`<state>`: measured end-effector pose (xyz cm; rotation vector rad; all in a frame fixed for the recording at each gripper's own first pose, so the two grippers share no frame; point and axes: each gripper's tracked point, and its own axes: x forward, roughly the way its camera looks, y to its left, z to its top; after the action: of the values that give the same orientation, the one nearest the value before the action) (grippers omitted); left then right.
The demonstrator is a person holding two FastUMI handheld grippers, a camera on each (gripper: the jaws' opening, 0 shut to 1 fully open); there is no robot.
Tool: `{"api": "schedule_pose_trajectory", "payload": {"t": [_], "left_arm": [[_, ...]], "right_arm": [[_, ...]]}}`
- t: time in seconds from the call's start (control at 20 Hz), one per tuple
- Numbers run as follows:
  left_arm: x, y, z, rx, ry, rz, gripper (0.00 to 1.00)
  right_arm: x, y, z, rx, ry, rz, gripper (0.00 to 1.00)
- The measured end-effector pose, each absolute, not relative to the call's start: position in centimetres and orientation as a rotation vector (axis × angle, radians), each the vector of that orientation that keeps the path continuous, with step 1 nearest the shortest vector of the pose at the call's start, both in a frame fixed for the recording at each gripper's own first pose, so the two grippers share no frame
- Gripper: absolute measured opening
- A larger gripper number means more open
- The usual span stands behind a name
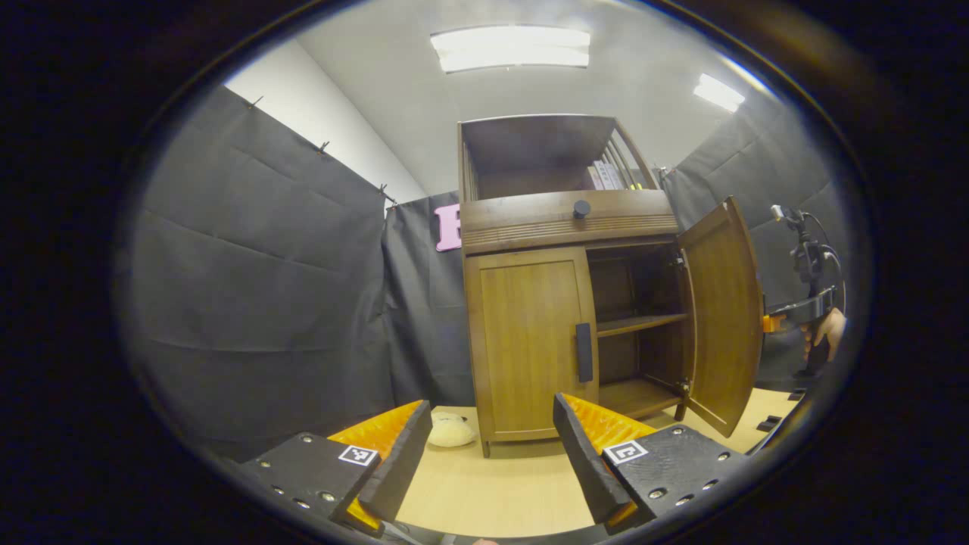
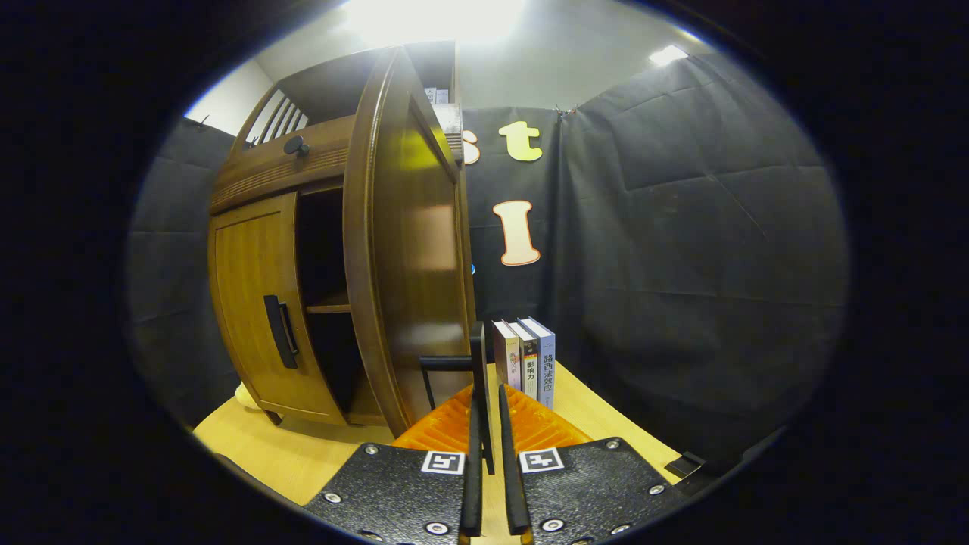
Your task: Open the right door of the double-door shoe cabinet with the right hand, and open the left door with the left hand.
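Note:
The wooden shoe cabinet (image 1: 564, 219) stands on a light tabletop. Its left door (image 1: 526, 341) is closed, with a dark vertical handle (image 1: 584, 352) at its inner edge. The right door (image 1: 723, 318) is swung wide open and bare shelves show inside. My left gripper (image 1: 492, 405) is open, low in front of the closed door and well short of it. In the right gripper view the open right door (image 2: 409, 250) is seen nearly edge-on. My right gripper (image 2: 488, 393) is shut on that door's dark handle (image 2: 478, 356). The left door (image 2: 257, 303) stays closed there.
Three upright books (image 2: 526, 359) stand on the table (image 2: 303, 454) just past the open door. A pale soft toy (image 1: 450, 430) lies at the cabinet's left foot. More books (image 1: 606, 175) sit in the top shelf. Black cloth walls close in all around.

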<state>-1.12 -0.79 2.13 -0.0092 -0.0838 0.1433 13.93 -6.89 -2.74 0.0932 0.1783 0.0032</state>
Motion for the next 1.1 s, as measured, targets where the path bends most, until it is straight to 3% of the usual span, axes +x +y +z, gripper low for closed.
{"api": "schedule_pose_trajectory", "payload": {"t": [0.3,0.6,0.7,0.8,0.85,0.95,1.0,1.1], "left_arm": [[0.5,-1.2,2.2,-0.003,-0.079,0.129,0.98],[5.5,-3.4,2.5,-0.015,-0.086,0.061,0.99],[7.5,-4.7,2.6,-0.029,-0.086,0.022,0.99],[10.5,-7.0,2.8,-0.032,-0.087,-0.020,0.85],[11.8,-7.8,2.9,-0.031,-0.086,-0.037,0.86],[13.7,-10.0,3.1,-0.033,-0.096,-0.072,0.99],[14.6,-11.2,3.2,-0.031,-0.102,-0.089,0.85],[16.2,-12.8,3.5,-0.028,-0.107,-0.116,0.91]], "right_arm": [[13.1,-8.4,-2.8,0.075,0.179,-0.010,0.24],[12.1,-10.4,-2.6,0.046,0.165,-0.058,0.45],[11.3,-11.6,-2.4,0.014,0.147,-0.093,0.58],[10.5,-13.1,-2.2,-0.019,0.134,-0.137,0.65],[10.1,-14.0,-1.9,-0.026,0.125,-0.161,0.70],[9.4,-15.5,-1.4,-0.023,0.107,-0.200,0.72],[9.1,-15.8,-1.1,-0.011,0.098,-0.196,0.73],[8.5,-16.2,-0.6,0.009,0.087,-0.196,0.86]]}}
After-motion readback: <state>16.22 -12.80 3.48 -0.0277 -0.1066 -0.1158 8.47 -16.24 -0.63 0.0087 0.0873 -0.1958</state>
